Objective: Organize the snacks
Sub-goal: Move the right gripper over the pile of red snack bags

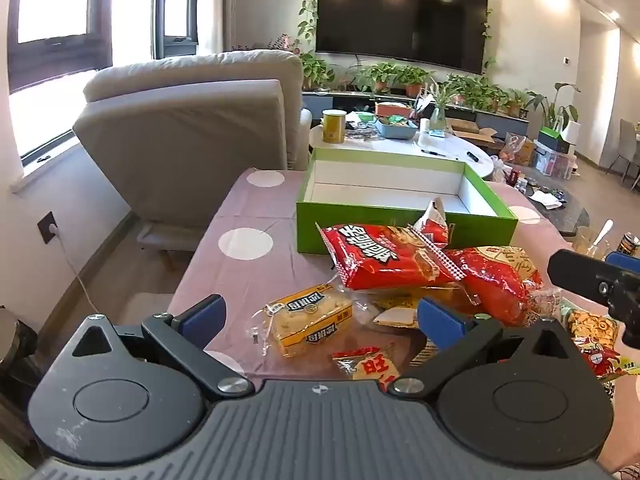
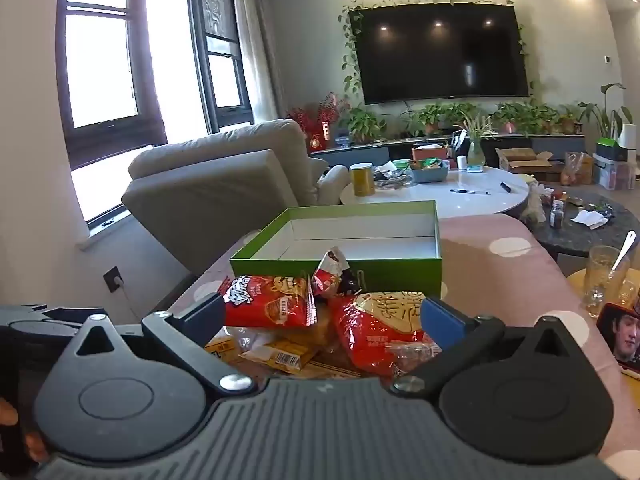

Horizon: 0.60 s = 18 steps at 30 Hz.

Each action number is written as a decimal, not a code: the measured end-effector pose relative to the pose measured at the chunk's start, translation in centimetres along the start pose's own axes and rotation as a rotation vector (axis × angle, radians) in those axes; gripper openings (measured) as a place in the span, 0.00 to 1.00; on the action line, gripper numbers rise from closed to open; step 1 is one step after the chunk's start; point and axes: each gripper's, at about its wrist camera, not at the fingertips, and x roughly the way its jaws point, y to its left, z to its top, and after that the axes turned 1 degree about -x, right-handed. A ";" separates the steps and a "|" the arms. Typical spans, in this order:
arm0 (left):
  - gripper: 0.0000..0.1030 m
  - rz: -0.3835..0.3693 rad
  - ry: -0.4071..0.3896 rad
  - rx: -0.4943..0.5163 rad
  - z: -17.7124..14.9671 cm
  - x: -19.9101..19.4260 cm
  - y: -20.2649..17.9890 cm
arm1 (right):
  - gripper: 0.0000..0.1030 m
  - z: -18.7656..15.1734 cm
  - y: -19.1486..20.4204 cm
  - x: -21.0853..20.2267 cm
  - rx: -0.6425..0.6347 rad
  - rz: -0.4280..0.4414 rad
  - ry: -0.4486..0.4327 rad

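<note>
Between left claw (image 1: 320, 316) fingers, yellow cake pack (image 1: 310, 320), untouched

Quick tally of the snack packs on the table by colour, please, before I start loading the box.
Red packs: 4 (flat red bag, big red bag, small red sachet, red-and-yellow packet)
Yellow packs: 2 (cake pack, patterned packet)
Total visible: 6; others are buried.

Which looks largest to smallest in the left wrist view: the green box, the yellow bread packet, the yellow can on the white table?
1. Green box.
2. Yellow bread packet.
3. Yellow can.
The can stands much farther from the camera, so its true size against the packet is unsure.
</note>
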 end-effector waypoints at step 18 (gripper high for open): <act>0.99 -0.024 -0.015 -0.010 -0.1 0.2 0.3 | 0.87 -0.9 -0.5 0.8 0.063 0.002 0.046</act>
